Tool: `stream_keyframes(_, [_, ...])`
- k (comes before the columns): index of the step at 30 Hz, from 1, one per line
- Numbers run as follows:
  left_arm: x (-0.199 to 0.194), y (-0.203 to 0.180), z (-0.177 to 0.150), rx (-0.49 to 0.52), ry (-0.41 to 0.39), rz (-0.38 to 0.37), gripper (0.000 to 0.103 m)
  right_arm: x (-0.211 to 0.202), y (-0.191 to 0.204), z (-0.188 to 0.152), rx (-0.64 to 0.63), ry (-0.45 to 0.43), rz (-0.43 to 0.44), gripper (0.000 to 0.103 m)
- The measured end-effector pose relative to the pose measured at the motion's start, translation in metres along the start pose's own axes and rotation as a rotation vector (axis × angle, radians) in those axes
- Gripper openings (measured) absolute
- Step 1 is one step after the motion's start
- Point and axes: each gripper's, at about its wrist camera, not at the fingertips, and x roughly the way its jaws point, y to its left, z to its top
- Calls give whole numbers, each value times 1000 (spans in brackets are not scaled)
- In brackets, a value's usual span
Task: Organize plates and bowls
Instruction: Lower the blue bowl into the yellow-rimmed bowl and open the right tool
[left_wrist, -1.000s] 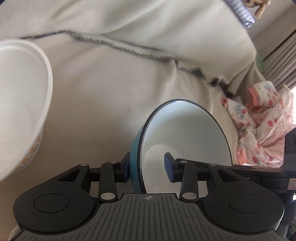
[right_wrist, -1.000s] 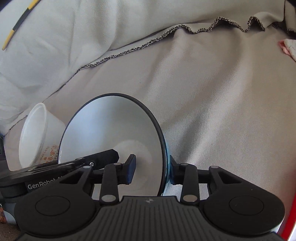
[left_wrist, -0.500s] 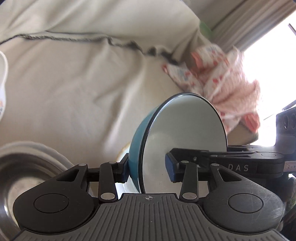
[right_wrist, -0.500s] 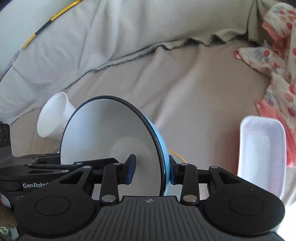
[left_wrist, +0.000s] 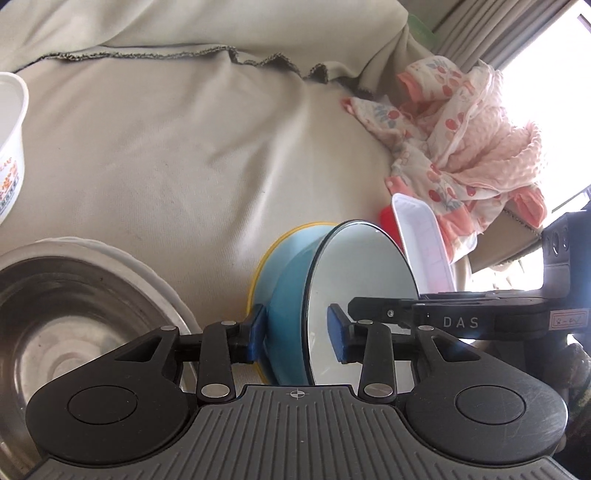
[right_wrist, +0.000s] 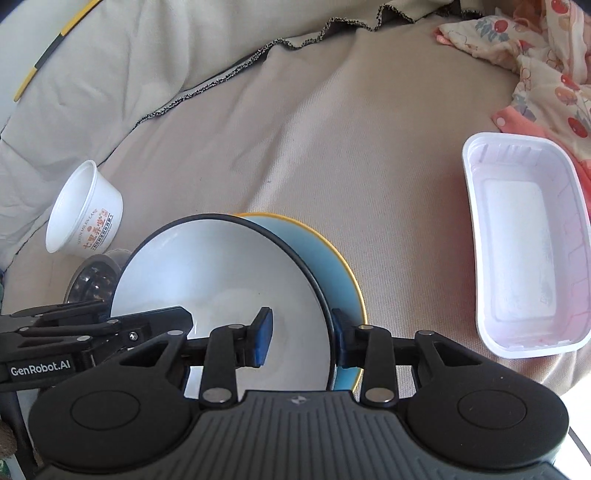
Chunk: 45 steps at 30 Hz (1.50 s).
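A blue bowl (left_wrist: 291, 295) with a white inside (right_wrist: 221, 280) and dark rim is held by both grippers. My left gripper (left_wrist: 295, 332) is shut on its rim from one side. My right gripper (right_wrist: 301, 338) is shut on the rim from the other side. The bowl sits in or just over a yellow-rimmed blue plate (right_wrist: 332, 258), also seen in the left wrist view (left_wrist: 266, 258). I cannot tell whether they touch. A steel bowl (left_wrist: 55, 314) on a white plate (left_wrist: 155, 273) lies to the left.
All lies on a beige cloth-covered sofa (right_wrist: 332, 129). A white paper cup (right_wrist: 83, 214) lies tipped at the left. A white plastic tray (right_wrist: 524, 280) lies at the right, over something red (left_wrist: 388, 221). Pink patterned clothing (left_wrist: 461, 129) is heaped at the far right.
Both grippers carried the blue bowl to the right and down, over the yellow-rimmed plate. The tray, steel bowl and clothing came into view.
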Motion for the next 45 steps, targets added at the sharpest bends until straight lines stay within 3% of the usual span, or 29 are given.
stream_keyframes(7, [-16, -4, 1, 43, -39, 8, 36, -12, 5, -1, -35, -37, -19, 34])
stream_keyframes(11, [-28, -7, 3, 92, -91, 52, 35, -24, 10, -2, -75, -86, -46, 34])
stream_keyframes(15, [-15, -6, 5, 100, -73, 125, 35, -39, 17, -7, -151, -193, -123, 34])
stream_keyframes(18, [-1, 1, 6, 72, -36, 118, 35, -45, 14, -9, -161, -243, -130, 35])
stream_keyframes(24, [20, 8, 7, 33, -9, 91, 34, -14, -14, -12, 0, -172, -57, 42])
stream_keyframes(26, [23, 10, 7, 19, -2, 47, 31, -1, -23, -14, 62, -134, -3, 42])
stream_keyframes(29, [24, 8, 9, 28, -4, 46, 30, 14, -31, -18, 137, -81, 108, 44])
stream_keyframes(34, [24, 10, 11, 22, -11, 44, 30, 19, -26, -16, 140, -98, 109, 51])
stream_keyframes(45, [13, 28, 22, -25, -23, 63, 30, 28, -11, 1, 144, -99, 150, 51])
